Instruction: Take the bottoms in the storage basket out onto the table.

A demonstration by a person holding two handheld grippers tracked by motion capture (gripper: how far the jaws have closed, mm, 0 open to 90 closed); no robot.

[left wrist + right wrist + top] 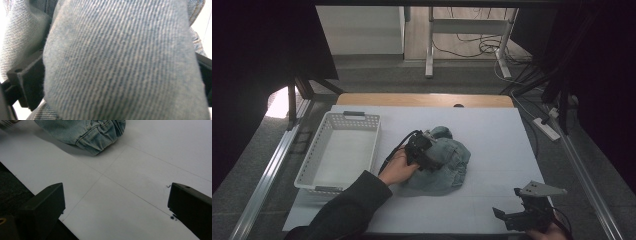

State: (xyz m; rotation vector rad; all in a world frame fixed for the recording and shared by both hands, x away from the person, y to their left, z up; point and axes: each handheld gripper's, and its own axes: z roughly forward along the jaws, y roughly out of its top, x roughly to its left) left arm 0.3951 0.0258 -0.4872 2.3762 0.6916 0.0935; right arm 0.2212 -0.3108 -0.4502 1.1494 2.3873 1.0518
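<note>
Denim garment bunched mid-desk, right of the white basket — left hand-held gripper pinching a fold of it. Right hand-held gripper spread wide, empty — near the desk's front edge.

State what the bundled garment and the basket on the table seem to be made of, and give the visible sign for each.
Garment: faded blue denim, probably cotton; diagonal twill ribs and stitched hems show in both gripper views. Basket: seemingly white moulded plastic, smooth, with rows of punched holes around its rim.
</note>
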